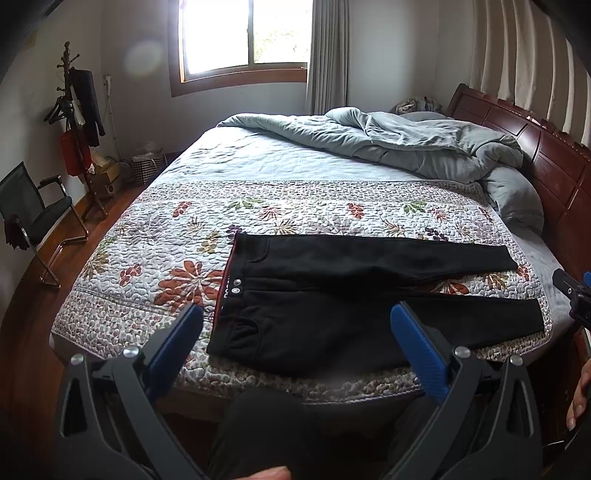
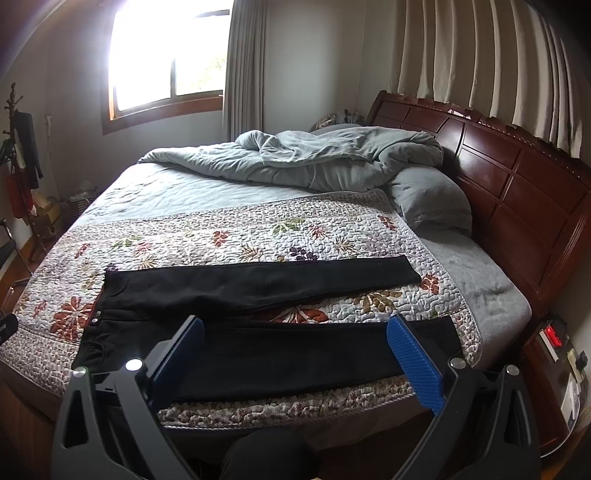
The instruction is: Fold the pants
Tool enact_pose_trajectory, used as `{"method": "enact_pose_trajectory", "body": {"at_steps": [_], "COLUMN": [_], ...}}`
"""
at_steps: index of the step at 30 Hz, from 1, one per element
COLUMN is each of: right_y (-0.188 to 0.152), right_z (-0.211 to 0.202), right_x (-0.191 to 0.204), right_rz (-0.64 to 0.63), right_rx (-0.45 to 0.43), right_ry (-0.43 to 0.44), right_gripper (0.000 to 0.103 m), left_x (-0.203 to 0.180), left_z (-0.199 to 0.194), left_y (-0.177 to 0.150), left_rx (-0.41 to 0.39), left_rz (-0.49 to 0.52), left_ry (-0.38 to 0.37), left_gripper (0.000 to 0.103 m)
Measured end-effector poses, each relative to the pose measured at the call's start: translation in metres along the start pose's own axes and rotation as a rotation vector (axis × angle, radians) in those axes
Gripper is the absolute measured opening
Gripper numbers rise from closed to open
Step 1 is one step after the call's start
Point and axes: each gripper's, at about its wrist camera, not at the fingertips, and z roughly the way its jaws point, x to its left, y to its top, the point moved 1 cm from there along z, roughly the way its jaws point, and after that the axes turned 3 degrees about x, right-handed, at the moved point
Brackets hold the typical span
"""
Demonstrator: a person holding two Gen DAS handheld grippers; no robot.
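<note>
A wide bed (image 1: 122, 302) with a flowered quilt (image 1: 314, 210), a rumpled grey duvet (image 1: 406, 144) along its far edge and a dark wooden headboard (image 2: 517, 192) at its right end fills a room with a bright window (image 1: 236, 33) and a coat stand (image 1: 74, 110). The black pants (image 1: 332, 295) lie flat along the near edge, waistband toward the left end, legs spread toward the headboard. Both the left hand-held gripper (image 1: 295, 325) and the right hand-held gripper (image 2: 295, 336) hover spread wide above them, holding nothing; the near hem is probably hidden behind a blue finger.
</note>
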Motion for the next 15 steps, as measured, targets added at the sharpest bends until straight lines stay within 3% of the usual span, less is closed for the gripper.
{"method": "enact_pose_trajectory", "body": {"at_steps": [15], "right_y": [-0.0012], "right_z": [-0.0004], "right_x": [-0.0001], "right_rz": [0.001], "right_rx": [0.004], "right_ry": [0.003], "right_gripper": [0.100], "left_x": [0.0012], "left_z": [0.0003], "left_y": [-0.0008], "left_rx": [-0.002], "left_rz": [0.002], "left_ry": [0.003], "left_gripper": [0.101]}}
